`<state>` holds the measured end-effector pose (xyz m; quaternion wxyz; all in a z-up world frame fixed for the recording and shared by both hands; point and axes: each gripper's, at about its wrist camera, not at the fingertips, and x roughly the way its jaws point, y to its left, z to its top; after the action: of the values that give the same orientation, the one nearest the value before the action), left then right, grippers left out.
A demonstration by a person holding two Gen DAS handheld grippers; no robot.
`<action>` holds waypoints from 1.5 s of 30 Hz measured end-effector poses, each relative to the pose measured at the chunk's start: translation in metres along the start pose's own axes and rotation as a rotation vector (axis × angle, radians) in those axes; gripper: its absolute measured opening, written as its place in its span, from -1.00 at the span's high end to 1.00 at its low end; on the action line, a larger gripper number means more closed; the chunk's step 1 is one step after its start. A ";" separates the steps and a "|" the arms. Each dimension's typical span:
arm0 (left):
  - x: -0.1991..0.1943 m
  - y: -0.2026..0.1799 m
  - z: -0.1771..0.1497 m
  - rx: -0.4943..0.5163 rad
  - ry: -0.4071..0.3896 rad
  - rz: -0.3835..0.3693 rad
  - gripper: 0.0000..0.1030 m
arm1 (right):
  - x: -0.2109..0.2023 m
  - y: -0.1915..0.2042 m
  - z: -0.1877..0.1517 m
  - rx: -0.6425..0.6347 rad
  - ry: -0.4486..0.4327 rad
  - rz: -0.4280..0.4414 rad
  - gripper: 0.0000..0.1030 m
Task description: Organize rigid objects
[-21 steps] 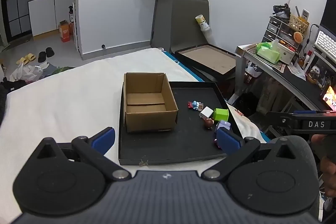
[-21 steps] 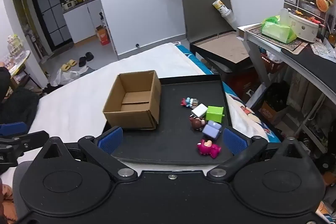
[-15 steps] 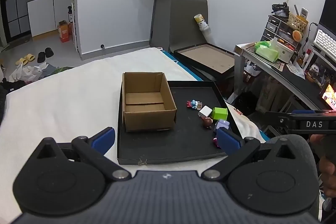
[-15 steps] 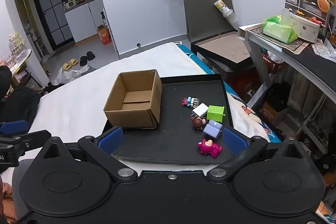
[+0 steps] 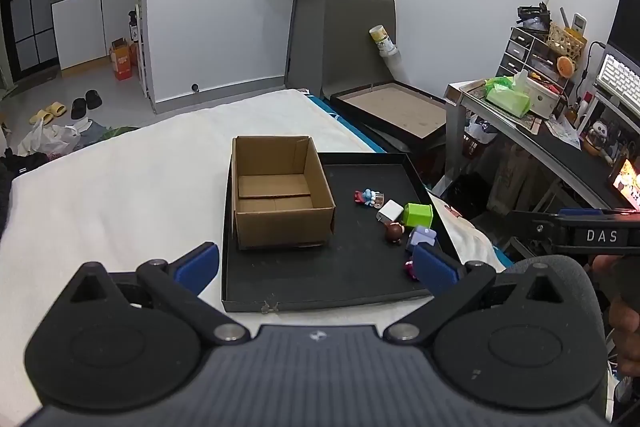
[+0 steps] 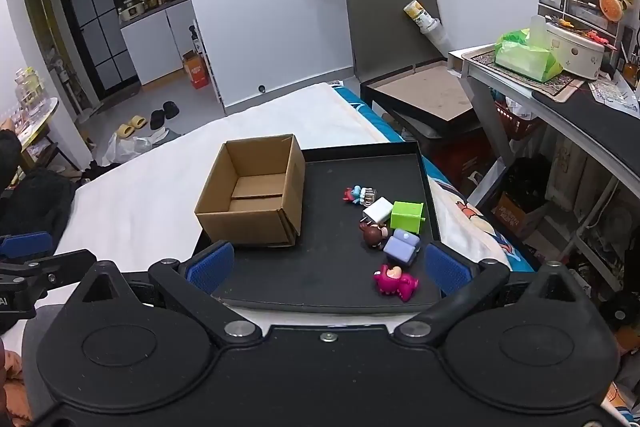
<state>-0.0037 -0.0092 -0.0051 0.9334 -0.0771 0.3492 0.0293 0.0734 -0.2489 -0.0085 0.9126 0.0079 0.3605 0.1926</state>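
One black tray (image 6: 416,151) lies on a white-sheeted bed (image 6: 152,187). On its left part stands one open cardboard box (image 6: 250,203), nothing visible inside. Right of the box lie six small toys in a loose cluster: a red-and-blue figure (image 6: 358,195) farthest off, a white block (image 6: 378,209) touching a green cube (image 6: 407,215), a brown figure (image 6: 374,235), a lilac block (image 6: 401,247), and a pink figure (image 6: 395,282) nearest the tray's front edge.

In the left wrist view the pink figure (image 5: 410,267) is mostly hidden behind a blue pad, and the small figures' shapes are hard to make out.

Both pairs of tongs, left tongs (image 5: 316,262) and right tongs (image 6: 326,266), stand wide apart with nothing between the pads, held over the tray's near edge. The toys sit just beyond the right tongs, toward the right pad; the box lies just ahead of the left tongs.
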 end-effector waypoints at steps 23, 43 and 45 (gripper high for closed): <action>0.005 0.000 0.000 -0.002 0.012 -0.003 -0.98 | 0.001 0.002 0.000 -0.011 0.006 -0.007 -1.00; 0.007 -0.003 -0.002 0.014 0.022 -0.034 -0.98 | 0.003 0.004 -0.002 -0.017 0.012 -0.016 -1.00; 0.008 -0.003 -0.002 0.012 0.022 -0.038 -0.98 | 0.003 0.003 -0.002 -0.018 0.012 -0.015 -1.00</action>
<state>0.0011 -0.0126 -0.0116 0.9303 -0.0785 0.3582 0.0086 0.0727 -0.2449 -0.0114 0.9119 -0.0040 0.3644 0.1888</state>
